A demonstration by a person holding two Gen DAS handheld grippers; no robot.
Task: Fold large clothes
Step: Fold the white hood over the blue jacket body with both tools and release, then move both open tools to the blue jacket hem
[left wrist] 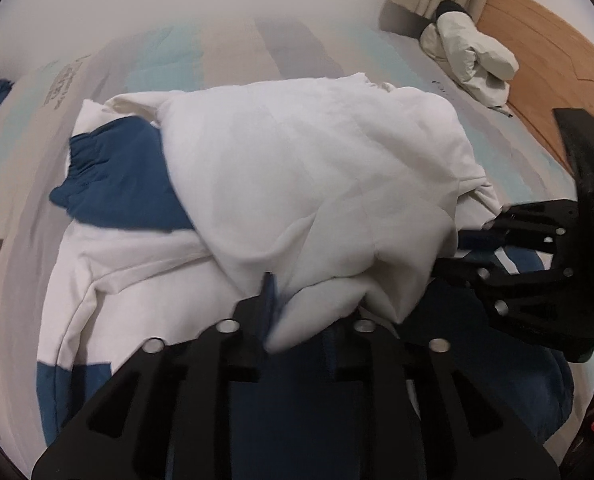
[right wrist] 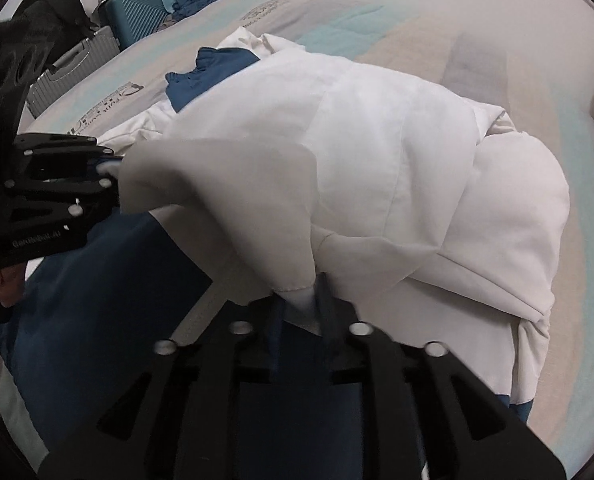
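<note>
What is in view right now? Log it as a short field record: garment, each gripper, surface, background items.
garment: white and blue jacket, partly folded over itself, blue cuff showing
left gripper: shut on a white fold at the near edge
right gripper: shut on a white fold at the near edge
surface: bed with pastel striped sheet
background: folded cream jacket by the wooden headboard; teal suitcase beside the bed

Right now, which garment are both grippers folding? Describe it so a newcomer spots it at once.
Start at the striped bed cover. In its middle lies the white and navy jacket, the largest item there, with the left gripper and right gripper each shut on its near white edge. Unlike the small cream bundle by the wooden headboard, it has blue panels.
</note>
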